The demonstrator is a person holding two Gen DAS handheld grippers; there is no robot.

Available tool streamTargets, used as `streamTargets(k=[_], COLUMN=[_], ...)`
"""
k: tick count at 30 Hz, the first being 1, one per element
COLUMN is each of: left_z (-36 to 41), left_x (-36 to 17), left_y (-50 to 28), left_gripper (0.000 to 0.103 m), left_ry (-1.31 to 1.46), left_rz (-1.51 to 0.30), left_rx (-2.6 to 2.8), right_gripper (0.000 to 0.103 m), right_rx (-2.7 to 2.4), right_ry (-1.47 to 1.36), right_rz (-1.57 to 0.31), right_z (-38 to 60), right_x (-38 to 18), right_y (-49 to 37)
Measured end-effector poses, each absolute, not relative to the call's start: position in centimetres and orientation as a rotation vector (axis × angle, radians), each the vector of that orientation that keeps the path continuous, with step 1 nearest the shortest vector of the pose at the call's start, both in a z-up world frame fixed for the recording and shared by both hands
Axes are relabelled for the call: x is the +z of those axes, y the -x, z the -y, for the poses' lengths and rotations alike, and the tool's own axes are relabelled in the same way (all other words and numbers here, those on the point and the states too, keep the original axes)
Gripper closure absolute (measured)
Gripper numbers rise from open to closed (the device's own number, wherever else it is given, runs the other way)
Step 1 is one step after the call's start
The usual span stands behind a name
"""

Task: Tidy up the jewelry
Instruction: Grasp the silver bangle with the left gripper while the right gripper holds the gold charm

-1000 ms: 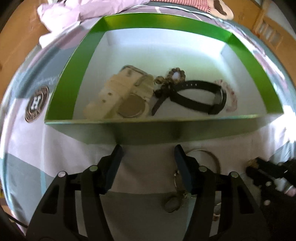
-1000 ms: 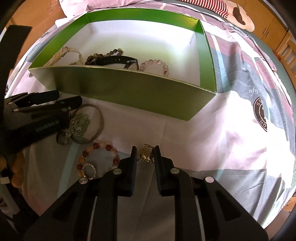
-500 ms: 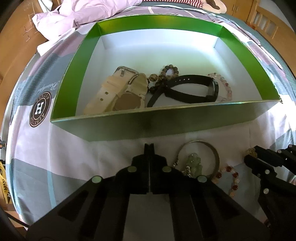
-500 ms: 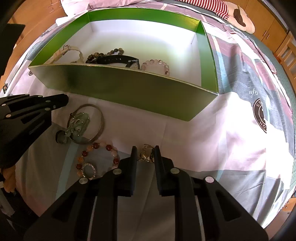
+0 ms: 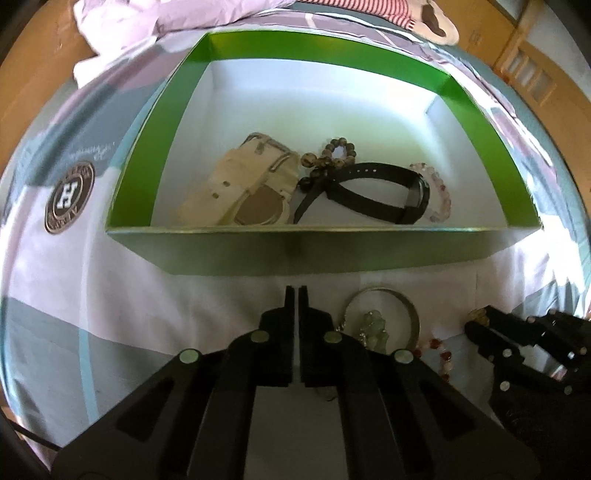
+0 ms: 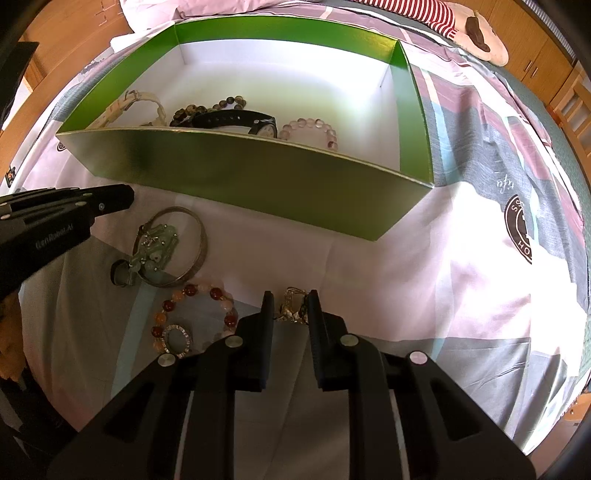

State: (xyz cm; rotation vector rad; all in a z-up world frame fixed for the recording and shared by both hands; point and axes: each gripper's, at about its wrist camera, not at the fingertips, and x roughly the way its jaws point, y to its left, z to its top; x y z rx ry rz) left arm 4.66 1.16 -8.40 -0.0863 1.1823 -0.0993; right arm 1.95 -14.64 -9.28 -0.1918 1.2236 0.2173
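A green box (image 5: pixel 317 254) (image 6: pixel 258 173) holds a cream watch (image 5: pixel 240 188), a dark bead bracelet (image 5: pixel 332 155), a black watch (image 5: pixel 380 199) and a pink bead bracelet (image 5: pixel 439 192). On the bedsheet in front lie a silver bangle (image 6: pixel 195 251) with a jade pendant (image 6: pixel 155 247), and a red-and-white bead bracelet (image 6: pixel 195 314) with a silver ring (image 6: pixel 177 338). My left gripper (image 5: pixel 296 291) is shut and empty, left of the bangle (image 5: pixel 410 314). My right gripper (image 6: pixel 290 299) is nearly closed around a small gold piece (image 6: pixel 293 306) on the sheet.
The bed has a patterned sheet with round logos (image 5: pixel 68 199) (image 6: pixel 521 229). A pink blanket (image 5: pixel 166 18) and a striped plush toy (image 6: pixel 472 22) lie behind the box. Wooden furniture (image 6: pixel 535 55) stands at the right.
My left gripper shut with nothing in it and pulled back off the bangle and pendant. My right gripper kept still around the gold piece.
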Motion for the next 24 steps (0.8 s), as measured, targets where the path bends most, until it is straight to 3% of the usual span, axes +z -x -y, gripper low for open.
streamTargets(k=[2, 13, 24], left_z=[-1.2, 0.1, 2.2], left_x=[-8.6, -7.6, -9.0], left_y=[-4.7, -4.3, -4.2], left_gripper=[0.09, 0.07, 0.07], left_ry=[0.096, 0.075, -0.068], left_rz=[-1.189, -1.116, -1.154], left_rx=[-0.1, -0.136, -0.149], right_gripper=[0.085, 0.085, 0.085], right_rx=[0.217, 0.215, 0.194], right_ry=[0.193, 0.186, 0.228], right_rz=[-1.223, -1.227, -1.215], right_z=[14.6, 15.2, 13.8], right_x=[-9.3, -9.4, -9.6], right_y=[-1.9, -2.2, -2.3])
